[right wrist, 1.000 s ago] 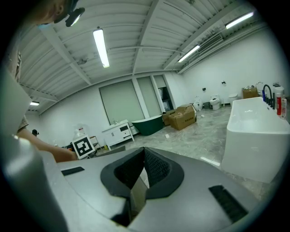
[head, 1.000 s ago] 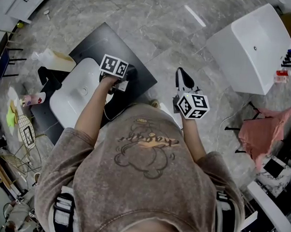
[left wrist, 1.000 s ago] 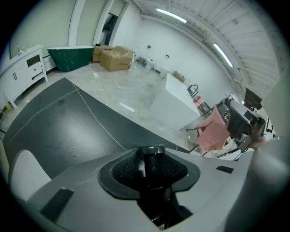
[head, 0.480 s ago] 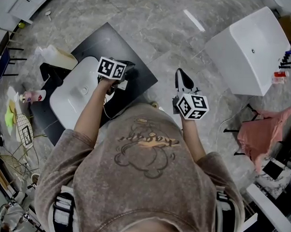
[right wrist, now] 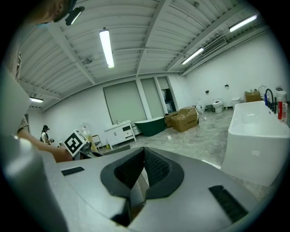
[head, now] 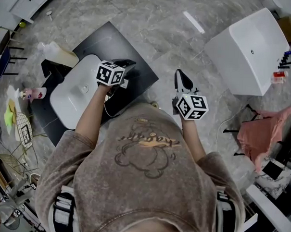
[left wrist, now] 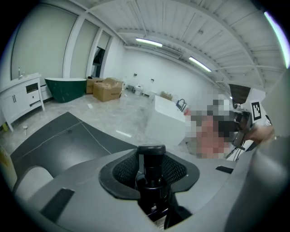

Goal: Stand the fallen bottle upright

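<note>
The dark bottle (left wrist: 153, 188), black-capped, is clamped between the jaws of the left gripper (left wrist: 153, 166) above the black slab (head: 108, 39). Its label print (left wrist: 160, 223) cannot be read. The right gripper (right wrist: 141, 176) is closed on nothing.

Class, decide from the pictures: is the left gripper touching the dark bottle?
Touching. The left gripper view shows the left gripper closed on the dark bottle, whose body fills the gap between both jaws.

Black slab (head: 103, 41) lies bare beyond the white basin (head: 71, 98) crowding its near side.
</note>
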Demonstrator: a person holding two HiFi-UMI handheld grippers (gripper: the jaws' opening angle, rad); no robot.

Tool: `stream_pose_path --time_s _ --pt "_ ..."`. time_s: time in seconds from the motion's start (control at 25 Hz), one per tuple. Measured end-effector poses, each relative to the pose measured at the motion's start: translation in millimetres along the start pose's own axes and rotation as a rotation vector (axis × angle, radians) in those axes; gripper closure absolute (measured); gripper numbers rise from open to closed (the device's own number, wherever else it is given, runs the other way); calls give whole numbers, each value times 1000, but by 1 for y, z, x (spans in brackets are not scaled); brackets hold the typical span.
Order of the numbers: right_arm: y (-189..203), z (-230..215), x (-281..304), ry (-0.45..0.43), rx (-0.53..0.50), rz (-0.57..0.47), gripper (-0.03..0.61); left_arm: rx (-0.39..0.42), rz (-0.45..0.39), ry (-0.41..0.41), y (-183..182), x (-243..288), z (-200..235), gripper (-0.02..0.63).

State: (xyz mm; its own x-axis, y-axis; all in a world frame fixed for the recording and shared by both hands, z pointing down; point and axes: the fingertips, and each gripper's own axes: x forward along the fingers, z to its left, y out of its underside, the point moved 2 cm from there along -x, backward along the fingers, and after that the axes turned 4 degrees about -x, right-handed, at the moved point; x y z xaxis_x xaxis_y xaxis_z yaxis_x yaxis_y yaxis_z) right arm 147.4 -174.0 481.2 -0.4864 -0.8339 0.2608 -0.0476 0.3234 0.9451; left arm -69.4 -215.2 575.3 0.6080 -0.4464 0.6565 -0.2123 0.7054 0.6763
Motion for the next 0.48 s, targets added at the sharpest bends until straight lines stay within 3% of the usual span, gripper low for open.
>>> stream_pose_path --time_s 0.48 --pt "3 3 -6 10 -9 6 583 45 -161 -39 -14 -6 1 469"
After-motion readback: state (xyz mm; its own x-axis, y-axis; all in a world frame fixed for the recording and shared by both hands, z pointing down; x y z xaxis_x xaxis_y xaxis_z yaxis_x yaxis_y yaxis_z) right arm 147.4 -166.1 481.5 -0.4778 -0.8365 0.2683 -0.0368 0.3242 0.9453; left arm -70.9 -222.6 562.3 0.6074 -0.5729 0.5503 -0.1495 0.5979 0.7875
